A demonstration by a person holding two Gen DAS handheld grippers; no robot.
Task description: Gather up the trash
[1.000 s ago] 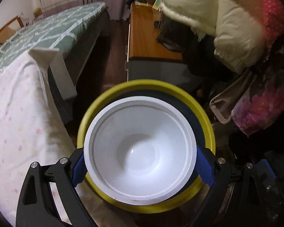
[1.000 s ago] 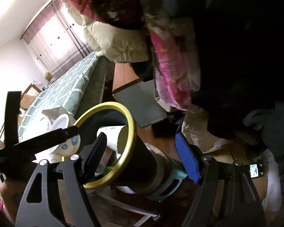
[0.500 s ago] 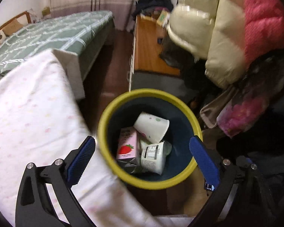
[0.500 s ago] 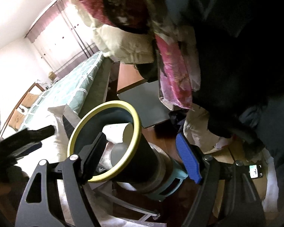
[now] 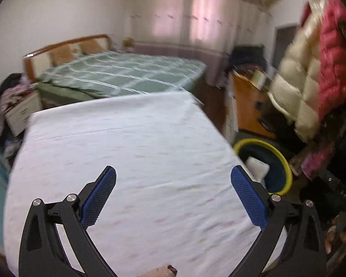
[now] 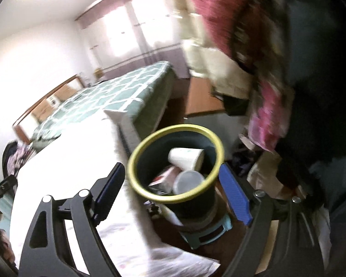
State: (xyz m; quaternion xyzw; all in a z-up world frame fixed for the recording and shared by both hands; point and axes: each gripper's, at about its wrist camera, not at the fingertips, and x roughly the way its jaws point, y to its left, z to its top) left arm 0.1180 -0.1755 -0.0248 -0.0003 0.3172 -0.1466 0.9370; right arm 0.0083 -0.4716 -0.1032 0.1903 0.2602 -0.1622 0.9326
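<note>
Beside the white-sheeted bed (image 5: 131,143), I hold my left gripper (image 5: 173,184) over bare fabric, its blue pads spread as wide as they go and nothing between them. From the left wrist view, the yellow-rimmed trash bin (image 5: 286,161) sits off to the right, just past the mattress edge, with a white cup (image 5: 257,165) showing inside it.

My right gripper (image 6: 171,180) frames that same bin (image 6: 136,159) from above. Its jaws are opening, and the bin's dark body (image 6: 196,204) stands between the blue pads (image 6: 236,197) without either pad pressing on it. Inside the bin I can see the white paper cup (image 6: 185,158) lying on its side, a clear round-lidded tub (image 6: 188,181) below it and a red-and-white carton (image 6: 163,180) wedged at the left; motion blur keeps me from reading any label. The bin stands on a light blue stool (image 6: 210,232) over a dark wood floor.

Behind the white bed lies a second bed with a green checked cover (image 5: 117,76) and a wooden headboard (image 5: 64,50). Pink curtains (image 5: 196,18) glow at the far window. Cream and red puffer jackets (image 5: 311,69) hang on the right above a wooden cabinet (image 5: 249,106). A low white nightstand (image 5: 20,113) sits at the far left.
</note>
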